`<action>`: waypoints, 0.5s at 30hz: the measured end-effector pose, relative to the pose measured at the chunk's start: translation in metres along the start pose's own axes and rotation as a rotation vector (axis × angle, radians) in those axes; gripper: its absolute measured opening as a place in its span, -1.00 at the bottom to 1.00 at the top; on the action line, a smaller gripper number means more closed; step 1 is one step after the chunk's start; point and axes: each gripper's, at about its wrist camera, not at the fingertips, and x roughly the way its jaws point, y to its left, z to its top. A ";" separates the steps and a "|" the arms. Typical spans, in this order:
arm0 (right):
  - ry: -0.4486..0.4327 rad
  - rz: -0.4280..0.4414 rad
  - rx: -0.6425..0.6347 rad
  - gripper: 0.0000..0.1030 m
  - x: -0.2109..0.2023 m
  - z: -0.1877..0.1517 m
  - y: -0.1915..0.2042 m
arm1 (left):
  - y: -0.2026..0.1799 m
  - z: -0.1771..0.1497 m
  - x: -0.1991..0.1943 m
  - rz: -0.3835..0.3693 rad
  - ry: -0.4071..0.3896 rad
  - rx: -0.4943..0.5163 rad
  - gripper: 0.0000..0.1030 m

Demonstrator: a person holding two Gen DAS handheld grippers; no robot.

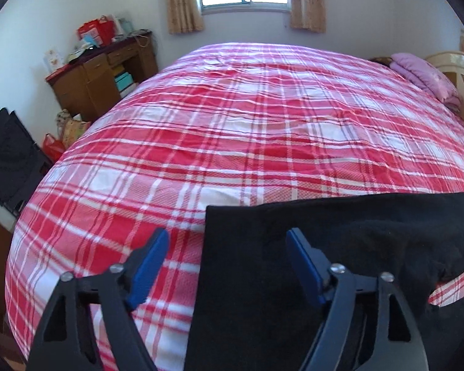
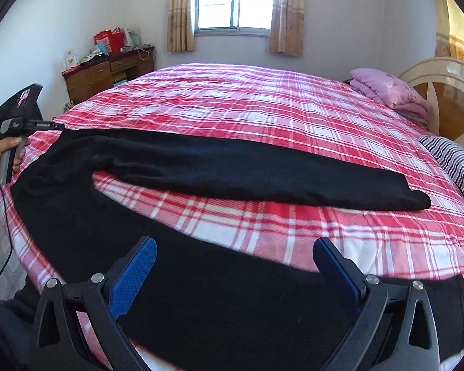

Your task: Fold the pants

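Black pants (image 2: 232,167) lie spread on a bed with a red and white plaid sheet (image 2: 263,105). The legs are split in a V, one leg runs right to a cuff (image 2: 414,201), the other lies near the front edge (image 2: 232,303). My right gripper (image 2: 235,259) is open above the near leg, holding nothing. In the left wrist view the waist end of the pants (image 1: 294,262) lies flat. My left gripper (image 1: 227,253) is open over its left edge, empty. The left gripper's body, held in a hand, also shows in the right wrist view (image 2: 15,130).
A folded pink blanket (image 2: 389,92) lies at the far right by the cream headboard (image 2: 442,86). A striped cloth (image 2: 457,160) is at the right edge. A wooden desk (image 1: 102,77) with red bags stands by the far left wall. A black chair (image 1: 9,157) stands left of the bed.
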 end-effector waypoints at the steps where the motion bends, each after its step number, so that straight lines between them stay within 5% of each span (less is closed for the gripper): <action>1: 0.005 -0.006 0.002 0.98 0.004 0.004 -0.005 | -0.002 0.002 0.005 -0.002 0.006 0.012 0.48; 6: 0.026 -0.022 0.029 0.98 0.018 0.016 -0.026 | 0.005 0.006 0.035 -0.014 0.056 0.023 0.43; 15: 0.081 -0.088 0.037 0.97 0.044 0.041 -0.072 | 0.019 0.014 0.064 -0.147 0.106 -0.013 -0.10</action>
